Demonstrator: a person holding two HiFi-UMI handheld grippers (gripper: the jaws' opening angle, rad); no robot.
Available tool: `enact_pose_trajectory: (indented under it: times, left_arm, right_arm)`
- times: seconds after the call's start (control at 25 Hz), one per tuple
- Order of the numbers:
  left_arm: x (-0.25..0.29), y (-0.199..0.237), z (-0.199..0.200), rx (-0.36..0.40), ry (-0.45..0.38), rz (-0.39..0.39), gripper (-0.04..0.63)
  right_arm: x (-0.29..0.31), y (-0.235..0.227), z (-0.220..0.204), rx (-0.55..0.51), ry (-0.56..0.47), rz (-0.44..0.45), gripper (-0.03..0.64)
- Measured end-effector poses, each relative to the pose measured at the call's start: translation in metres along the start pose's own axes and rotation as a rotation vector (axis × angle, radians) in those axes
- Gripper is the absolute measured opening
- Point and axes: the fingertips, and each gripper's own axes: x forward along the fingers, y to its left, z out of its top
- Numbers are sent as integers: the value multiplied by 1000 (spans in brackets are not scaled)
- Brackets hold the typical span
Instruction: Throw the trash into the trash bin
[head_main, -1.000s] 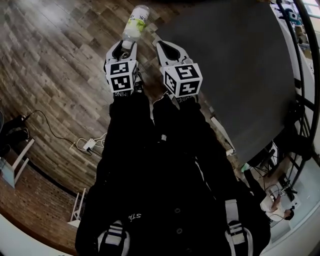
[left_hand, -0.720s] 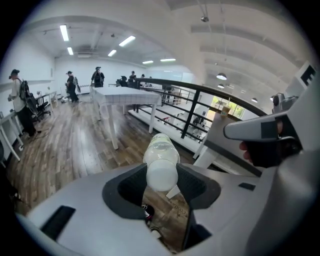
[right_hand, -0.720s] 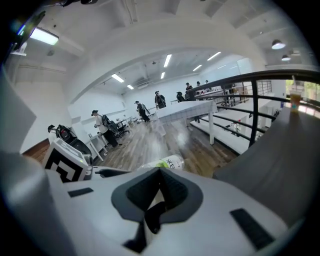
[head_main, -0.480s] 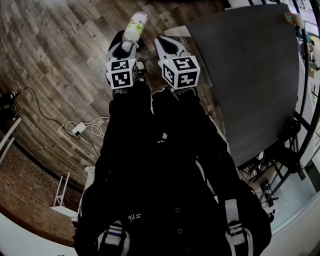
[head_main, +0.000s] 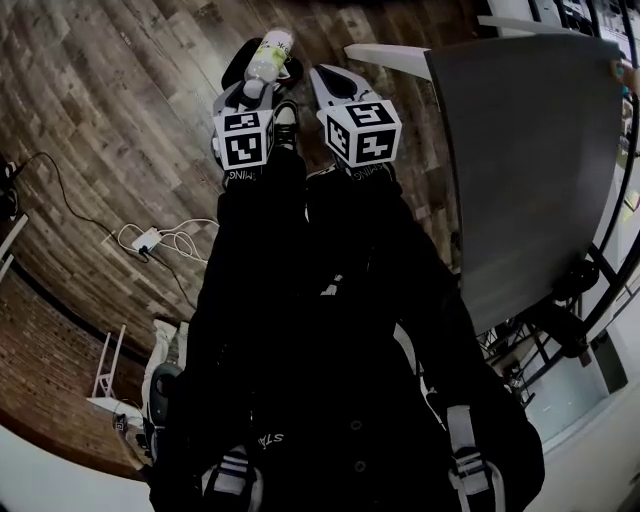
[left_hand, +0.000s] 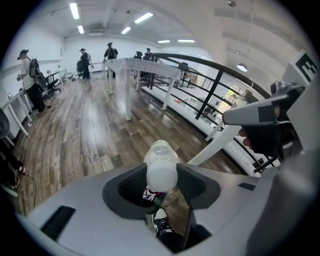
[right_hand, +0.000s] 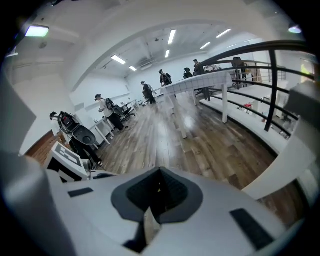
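Two grippers are held out side by side in front of the person, above a wood-plank floor (head_main: 110, 110), both tilted downward. The left gripper (head_main: 256, 92) holds a clear plastic bottle (head_main: 269, 55) with a green-and-white label. Its jaws stand partly apart and press on the bottle's narrow white end from both sides. The bottle's long axis runs on in line with the gripper, so the wider far end sticks out past the fingertips, away from the person and toward the top of the head view. In the left gripper view the bottle is seen almost end-on, its rounded white end nearest the camera and the clear body behind it, with a sneaker (left_hand: 160, 223) on the floor below. The right gripper (head_main: 335, 85) sits just beside the left one, and the right gripper view shows its dark pads drawn together with nothing between them. A dark grey tabletop (head_main: 530, 170) lies to the right of both grippers, and a white power strip (head_main: 146, 240) with looped cables rests on the floor to the left. A black railing (left_hand: 215, 85) and distant people standing by white tables appear beyond the bottle.
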Motion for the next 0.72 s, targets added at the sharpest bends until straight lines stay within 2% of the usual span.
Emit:
enact_pose_trajectory:
  times: [0.2,0.36,0.72]
  left_arm:
    - [30,20,-35,-27,48,10,187]
    - [56,34,-61,9,75,28,189]
    - [109,46,-108,-17,131,23,189]
  right_arm:
    - [35,-1,-28,-2,42,17,15]
    - [61,-5,-54,3,74,31,15]
    - [125,-19,-117,-5,145,49,15]
